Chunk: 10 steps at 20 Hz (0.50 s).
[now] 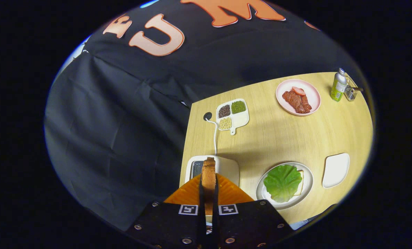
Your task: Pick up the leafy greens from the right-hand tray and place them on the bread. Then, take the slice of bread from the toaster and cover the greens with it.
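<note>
While my gripper [208, 188] hangs high over the wooden table [282, 138], looking steeply down, both fingers press on a slice of bread [208, 176] held edge-up between them — its top edge rises just beyond the fingertips, above the white toaster [226, 167]. Beside the toaster to the right sits a round plate [308, 183] with the leafy greens [282, 182] spread over a bread slice whose corner [300, 186] peeks out. Just past that plate lies an empty white tray [336, 170]. Farther off are a divided dish of grains [233, 116], a pink plate with meat [298, 97] and a green bottle [338, 85].
</note>
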### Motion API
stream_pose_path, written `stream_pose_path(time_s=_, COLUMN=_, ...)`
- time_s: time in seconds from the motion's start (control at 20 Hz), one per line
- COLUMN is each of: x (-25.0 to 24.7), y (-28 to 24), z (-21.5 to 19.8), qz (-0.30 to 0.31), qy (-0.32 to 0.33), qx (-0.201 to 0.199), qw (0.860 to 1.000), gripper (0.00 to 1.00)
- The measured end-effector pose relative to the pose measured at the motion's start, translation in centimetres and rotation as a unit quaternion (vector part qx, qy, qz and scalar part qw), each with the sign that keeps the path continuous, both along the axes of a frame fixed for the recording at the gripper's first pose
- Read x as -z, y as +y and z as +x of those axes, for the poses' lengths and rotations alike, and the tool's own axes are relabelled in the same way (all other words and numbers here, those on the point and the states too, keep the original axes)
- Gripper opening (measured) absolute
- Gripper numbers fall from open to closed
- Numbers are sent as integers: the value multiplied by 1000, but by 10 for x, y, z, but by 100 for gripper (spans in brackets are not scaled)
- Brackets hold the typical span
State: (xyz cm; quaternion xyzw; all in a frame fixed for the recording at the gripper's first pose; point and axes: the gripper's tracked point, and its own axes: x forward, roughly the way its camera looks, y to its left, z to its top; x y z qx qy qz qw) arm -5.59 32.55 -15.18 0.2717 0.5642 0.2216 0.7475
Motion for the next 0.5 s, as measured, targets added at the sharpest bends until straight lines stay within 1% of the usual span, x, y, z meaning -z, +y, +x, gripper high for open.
stream_pose_path(time_s=0.15, x=10, y=-27, z=-7, qz=10, qy=-1, qx=12, qw=1000, gripper=7)
stream_pose_path(time_s=0.25, x=24, y=-43, z=-17, qz=19, qy=7, qx=13, qw=1000, gripper=7)
stream_pose_path(time_s=0.35, x=44, y=-59, z=-33, qz=24, qy=27, qx=12, qw=999, gripper=7)
stream_pose_path(time_s=0.5, x=77, y=-76, z=-53, qz=42, qy=64, qx=22, qw=997, gripper=7)
